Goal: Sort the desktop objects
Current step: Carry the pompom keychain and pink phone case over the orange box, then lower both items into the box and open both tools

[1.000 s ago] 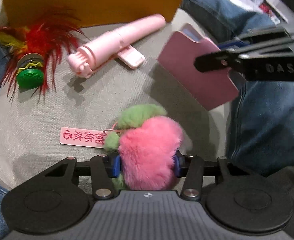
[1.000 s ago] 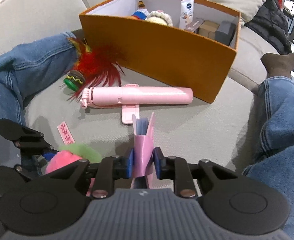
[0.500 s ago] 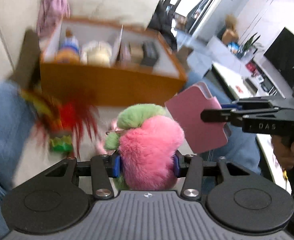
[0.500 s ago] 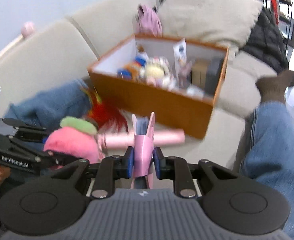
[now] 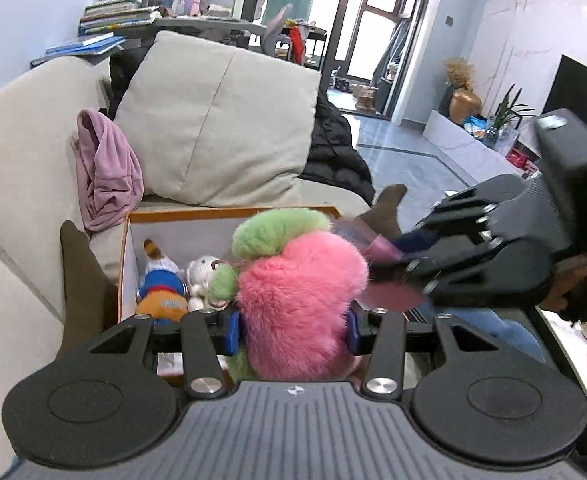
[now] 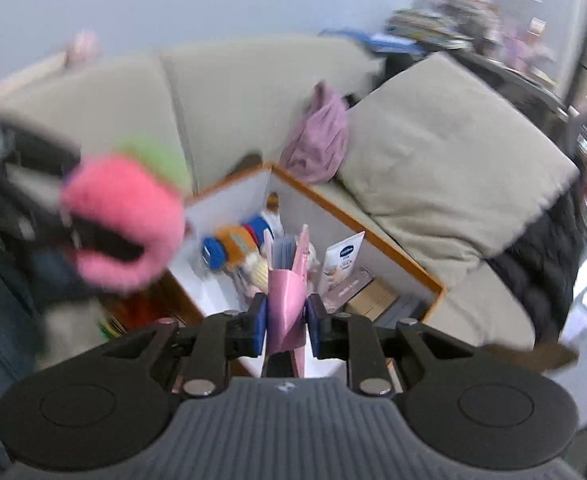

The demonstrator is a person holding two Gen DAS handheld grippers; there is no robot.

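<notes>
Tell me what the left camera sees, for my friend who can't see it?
The left gripper squeezes a fluffy pink and green toy above an orange box of toys on a sofa. The right gripper holds a pink wallet beside it.

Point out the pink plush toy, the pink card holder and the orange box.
pink plush toy (image 5: 297,296), left wrist view, its pink body.
pink card holder (image 6: 286,300), right wrist view, its front face.
orange box (image 6: 393,248), right wrist view, its right rim.
</notes>
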